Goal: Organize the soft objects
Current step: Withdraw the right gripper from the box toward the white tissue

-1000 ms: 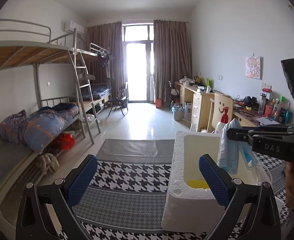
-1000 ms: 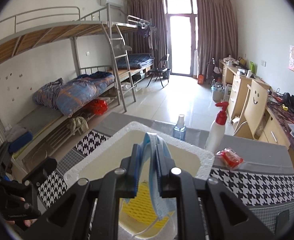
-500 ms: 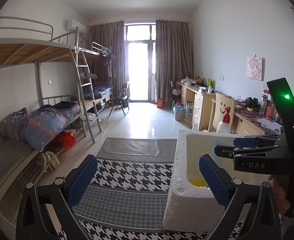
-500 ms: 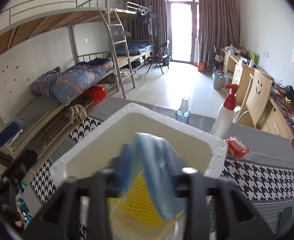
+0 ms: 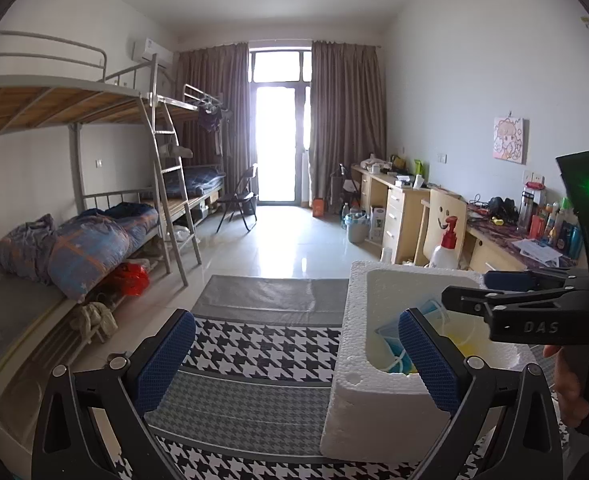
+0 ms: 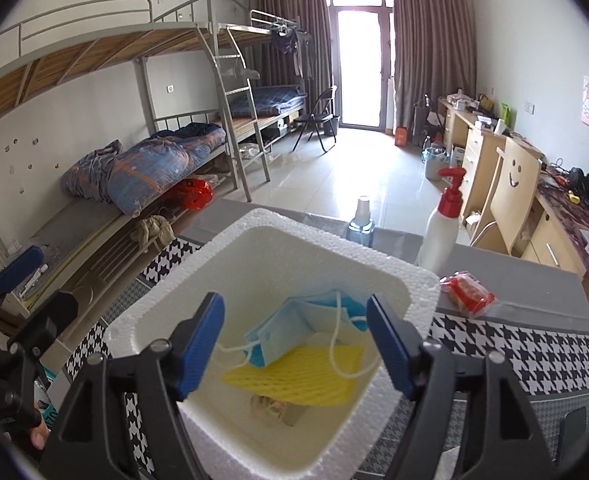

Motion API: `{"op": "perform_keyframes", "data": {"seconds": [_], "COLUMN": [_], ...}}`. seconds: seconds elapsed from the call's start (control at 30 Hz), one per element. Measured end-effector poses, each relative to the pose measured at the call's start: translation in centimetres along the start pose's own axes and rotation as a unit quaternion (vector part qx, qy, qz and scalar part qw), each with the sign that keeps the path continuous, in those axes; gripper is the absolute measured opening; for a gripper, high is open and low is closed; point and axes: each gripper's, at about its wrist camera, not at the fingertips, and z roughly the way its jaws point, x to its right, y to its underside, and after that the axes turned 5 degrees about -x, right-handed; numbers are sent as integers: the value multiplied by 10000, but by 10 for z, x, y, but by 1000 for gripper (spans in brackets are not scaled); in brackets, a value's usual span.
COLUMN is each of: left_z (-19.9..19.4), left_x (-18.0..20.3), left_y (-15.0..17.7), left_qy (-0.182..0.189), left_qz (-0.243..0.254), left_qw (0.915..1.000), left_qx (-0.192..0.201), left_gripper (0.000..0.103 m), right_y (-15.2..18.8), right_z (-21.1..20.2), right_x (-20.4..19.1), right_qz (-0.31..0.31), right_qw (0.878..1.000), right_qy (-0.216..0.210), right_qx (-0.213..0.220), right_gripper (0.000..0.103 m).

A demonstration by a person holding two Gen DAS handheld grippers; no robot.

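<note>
Above the white foam box [image 6: 418, 280], the right gripper [image 6: 296, 344] hangs with jaws that have just been opening and nothing between them. Below it, the blue face mask [image 6: 290, 330] lies inside the box on a yellow mesh sheet [image 6: 306, 376]. Beside the box, the left gripper [image 5: 296, 356] hovers over the houndstooth tablecloth [image 5: 262, 348], jaws apart and empty.

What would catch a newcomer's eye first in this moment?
Probably the white foam box on the houndstooth tablecloth, with a blue face mask lying loose on a yellow sponge inside it. The right gripper hangs right above, its jaws just opened and nothing between them. Behind the box stands a white pump bottle with a red top.
</note>
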Motion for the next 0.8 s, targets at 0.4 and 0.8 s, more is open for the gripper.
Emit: {"op": "perform_keyframes", "data": {"seconds": [0.4,0.8], "left_z": [-14,-30], "left_x": [12,26], "left_y": [2,2], "left_qy": [114,265], "left_qz": [95,300], "left_qw": [9999,9989], "left_qx": [77,235], "left_gripper": [102,102], "right_y": [11,27], "right_z": [-34,-58], "right_x": [2,14], "right_qz": [62,251], "right_qw": [9992,9977], "right_qy": [-69,144], "right_qx": [382,614], "right_gripper": [88,88]}}
